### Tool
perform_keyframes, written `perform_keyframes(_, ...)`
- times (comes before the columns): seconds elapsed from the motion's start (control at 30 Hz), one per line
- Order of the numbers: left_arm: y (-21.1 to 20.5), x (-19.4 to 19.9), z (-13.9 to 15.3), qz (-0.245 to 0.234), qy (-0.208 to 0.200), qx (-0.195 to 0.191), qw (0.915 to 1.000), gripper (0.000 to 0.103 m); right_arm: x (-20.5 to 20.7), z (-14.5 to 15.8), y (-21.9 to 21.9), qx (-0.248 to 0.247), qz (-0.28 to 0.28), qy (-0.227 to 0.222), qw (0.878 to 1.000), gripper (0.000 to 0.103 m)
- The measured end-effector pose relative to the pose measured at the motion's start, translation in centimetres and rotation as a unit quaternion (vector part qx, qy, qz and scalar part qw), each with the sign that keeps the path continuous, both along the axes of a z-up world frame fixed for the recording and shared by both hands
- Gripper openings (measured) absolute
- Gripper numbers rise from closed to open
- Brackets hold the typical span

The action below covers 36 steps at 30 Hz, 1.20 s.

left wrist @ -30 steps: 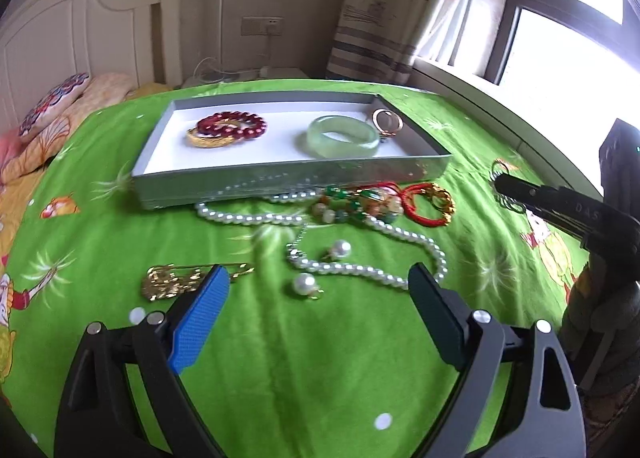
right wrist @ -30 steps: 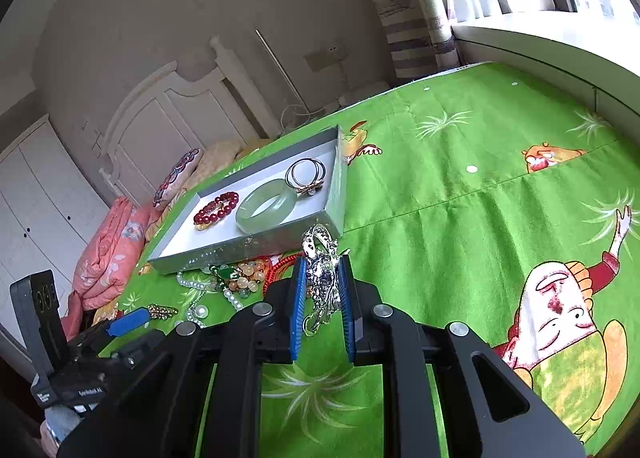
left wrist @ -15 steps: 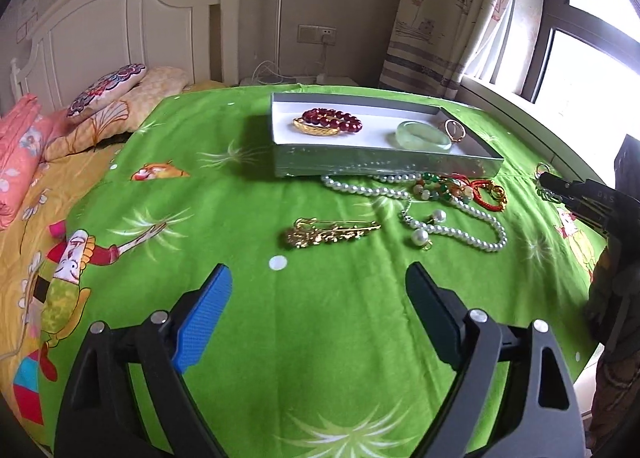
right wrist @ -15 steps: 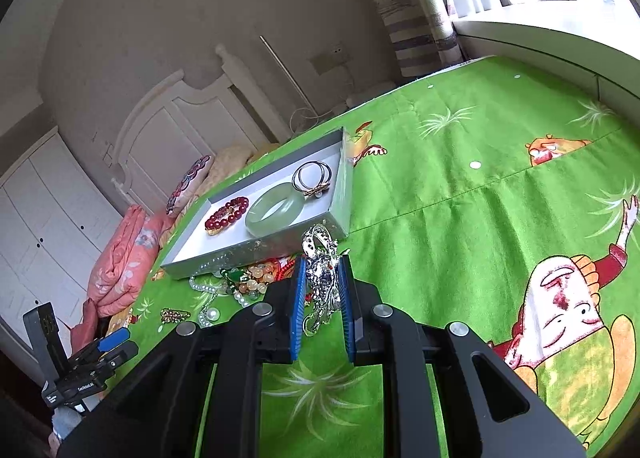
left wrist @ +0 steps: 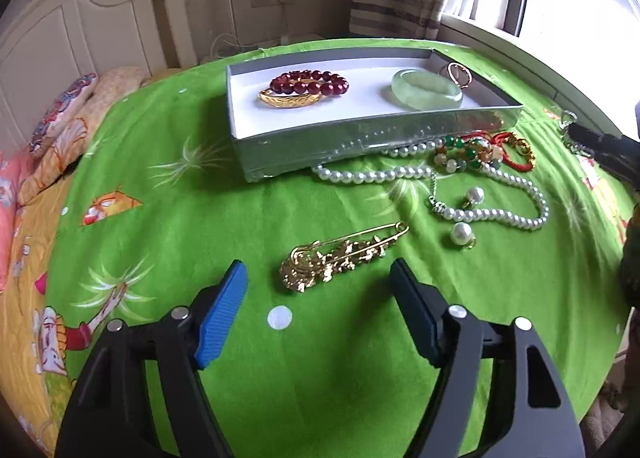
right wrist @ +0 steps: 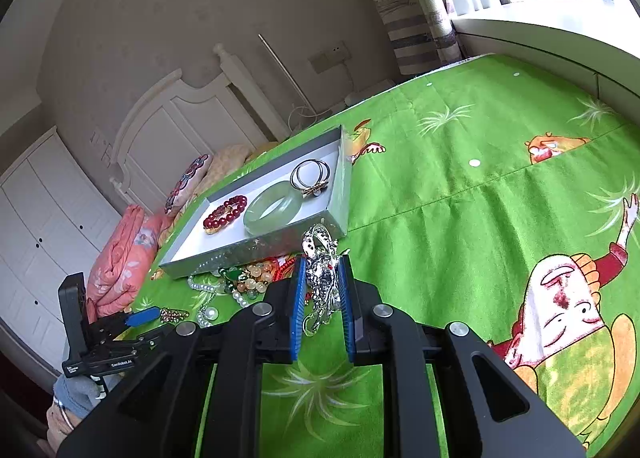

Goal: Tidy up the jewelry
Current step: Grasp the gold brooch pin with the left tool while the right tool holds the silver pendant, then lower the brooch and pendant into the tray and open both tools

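Bright green bedspread (left wrist: 320, 398) with cartoon figures, white dots and pale palm sprigs. Grey tray (left wrist: 360, 138), white inside: dark red bead bracelet (left wrist: 310, 83), gold bangle (left wrist: 290, 98), pale green jade bangle (left wrist: 426, 89). Beside tray: white pearl necklace (left wrist: 500, 214), gold brooch (left wrist: 340, 254). Blue pads (right wrist: 298, 314) on silver brooch (right wrist: 320, 274).

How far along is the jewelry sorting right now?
Partly done. The tray holds a red bead bracelet, gold bangle, jade bangle and rings. The right gripper grips a silver piece. The gold brooch, pearl necklace and beaded bracelets remain; the left gripper is open.
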<state>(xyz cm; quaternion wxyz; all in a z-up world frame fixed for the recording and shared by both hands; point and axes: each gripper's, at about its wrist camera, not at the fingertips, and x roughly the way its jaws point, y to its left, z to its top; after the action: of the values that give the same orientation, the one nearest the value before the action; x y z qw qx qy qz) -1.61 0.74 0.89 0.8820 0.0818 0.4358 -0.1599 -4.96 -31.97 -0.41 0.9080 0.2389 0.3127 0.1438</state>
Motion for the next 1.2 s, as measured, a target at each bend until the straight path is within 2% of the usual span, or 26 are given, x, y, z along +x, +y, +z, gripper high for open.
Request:
perform_keyframes(0.07, -0.4, 0.2, 0.0, -0.028, -0.007, 0.007, 0.9996, 0.053, 0.0, 0.0, 0.0, 0.002, -0.001, 0.000, 1.000, 0.017)
perform_keyframes(0.13, -1.2, 0.1, 0.3, -0.043, 0.000, 0.015, 0.9989, 0.025, 0.0, 0.0, 0.0, 0.001, -0.001, 0.001, 1.000, 0.017)
perform_keyframes(0.27, -3.6, -1.7, 0.6, -0.074, 0.009, 0.041, 0.9964, 0.023, -0.1, 0.0, 0.0, 0.001, -0.002, 0.002, 1.000, 0.017)
perform_keyframes(0.37, -4.2, -2.2, 0.5, -0.069, -0.001, 0.047, 0.9965, 0.025, -0.1, 0.0, 0.0, 0.001, -0.002, 0.002, 1.000, 0.017)
perform_keyframes(0.43, -3.9, -1.6, 0.4, -0.052, -0.007, 0.042, 0.9977, 0.034, -0.1, 0.0, 0.0, 0.002, -0.003, 0.002, 1.000, 0.017)
perform_keyframes(0.5, -3.5, -0.9, 0.3, -0.043, -0.002, 0.028, 0.9987, 0.037, -0.1, 0.0, 0.0, 0.002, -0.002, 0.002, 1.000, 0.017)
perform_keyframes(0.57, -3.7, -0.6, 0.3, -0.045, 0.000, 0.024, 0.9987, 0.035, 0.0, 0.0, 0.0, 0.001, -0.001, 0.003, 1.000, 0.017)
perform_keyframes(0.63, -4.2, -0.9, 0.4, -0.057, -0.003, 0.025, 0.9980, 0.020, 0.0, 0.0, 0.1, 0.000, 0.001, 0.004, 1.000, 0.017)
perform_keyframes(0.73, -4.7, -1.9, 0.3, -0.049, -0.026, 0.043, 0.9975, 0.020, 0.0, 0.0, 0.1, 0.000, 0.001, 0.004, 1.000, 0.017)
perform_keyframes(0.9, -4.5, -3.3, 1.0, -0.032, -0.051, 0.033, 0.9977, 0.020, 0.0, 0.0, 0.1, -0.001, 0.001, 0.003, 1.000, 0.017)
perform_keyframes(1.2, -4.0, -3.4, 2.6, -0.001, -0.066, 0.027, 0.9975, 0.020, 0.1, 0.0, 0.1, -0.003, 0.001, 0.005, 1.000, 0.017)
